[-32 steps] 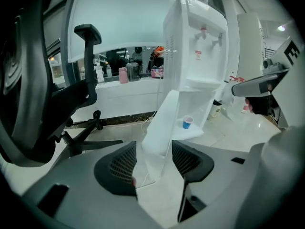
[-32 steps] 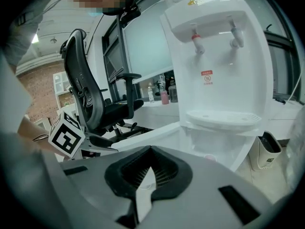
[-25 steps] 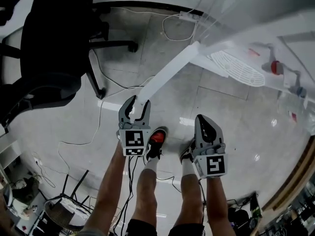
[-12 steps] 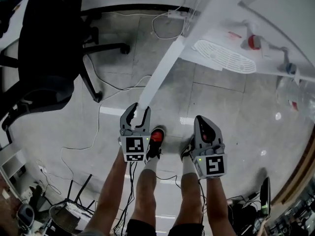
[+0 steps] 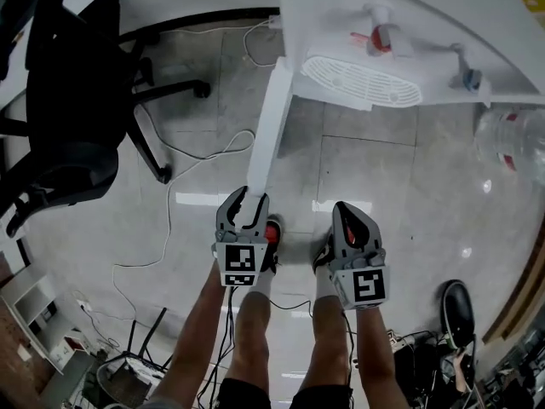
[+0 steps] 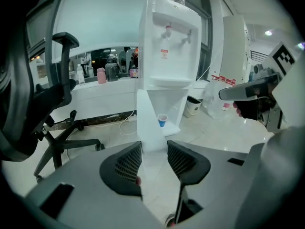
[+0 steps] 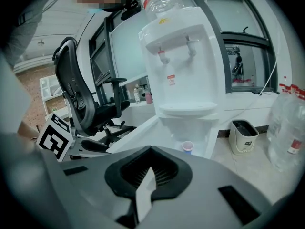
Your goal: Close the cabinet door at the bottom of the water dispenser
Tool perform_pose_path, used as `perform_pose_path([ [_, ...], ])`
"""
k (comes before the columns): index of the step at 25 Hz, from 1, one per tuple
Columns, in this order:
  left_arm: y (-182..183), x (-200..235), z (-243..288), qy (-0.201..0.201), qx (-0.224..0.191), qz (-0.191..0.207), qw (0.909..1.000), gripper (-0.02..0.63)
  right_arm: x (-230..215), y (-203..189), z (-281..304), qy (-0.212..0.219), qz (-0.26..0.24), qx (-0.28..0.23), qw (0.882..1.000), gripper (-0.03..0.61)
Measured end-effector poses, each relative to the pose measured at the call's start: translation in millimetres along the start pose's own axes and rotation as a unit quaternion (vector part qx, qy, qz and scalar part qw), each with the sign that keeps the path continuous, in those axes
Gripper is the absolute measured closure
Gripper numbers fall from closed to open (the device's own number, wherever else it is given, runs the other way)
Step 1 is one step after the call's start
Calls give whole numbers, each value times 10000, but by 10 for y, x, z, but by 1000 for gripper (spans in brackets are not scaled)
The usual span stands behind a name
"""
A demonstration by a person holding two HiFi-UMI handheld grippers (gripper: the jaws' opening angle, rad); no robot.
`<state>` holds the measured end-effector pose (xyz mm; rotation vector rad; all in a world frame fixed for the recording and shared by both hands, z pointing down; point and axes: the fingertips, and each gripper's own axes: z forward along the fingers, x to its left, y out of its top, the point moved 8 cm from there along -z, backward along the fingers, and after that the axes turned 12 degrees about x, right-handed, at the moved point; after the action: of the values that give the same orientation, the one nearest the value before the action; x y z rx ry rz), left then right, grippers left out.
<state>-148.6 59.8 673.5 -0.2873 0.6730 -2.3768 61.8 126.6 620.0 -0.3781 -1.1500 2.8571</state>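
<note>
"White cabinet door [image 5: 271, 126], where is it?"
"Swung wide open from the foot of the water dispenser [image 6: 169, 46]. Its free edge reaches out over the floor towards the left tool [image 5: 246, 198]."
"And that tool?"
"Spread, though the jaws have just been closing in. The door's edge stands in the gap at their tips. Whether a pad touches it, I cannot tell."
"The right tool [image 5: 347, 206]?"
"Pressed together, empty, just beside the left one and clear of the door."
"Anything else?"
"A small cup [image 6: 162, 120] stands in the open compartment. An office chair [image 5: 68, 100] is off to the left."
</note>
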Motion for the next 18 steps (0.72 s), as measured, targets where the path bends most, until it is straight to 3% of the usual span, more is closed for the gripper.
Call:
perform_pose_path([
  [18,284,-843,174,-641,88,528,9965,407,-562,-295,-474,-401,555,-175,9975,566],
])
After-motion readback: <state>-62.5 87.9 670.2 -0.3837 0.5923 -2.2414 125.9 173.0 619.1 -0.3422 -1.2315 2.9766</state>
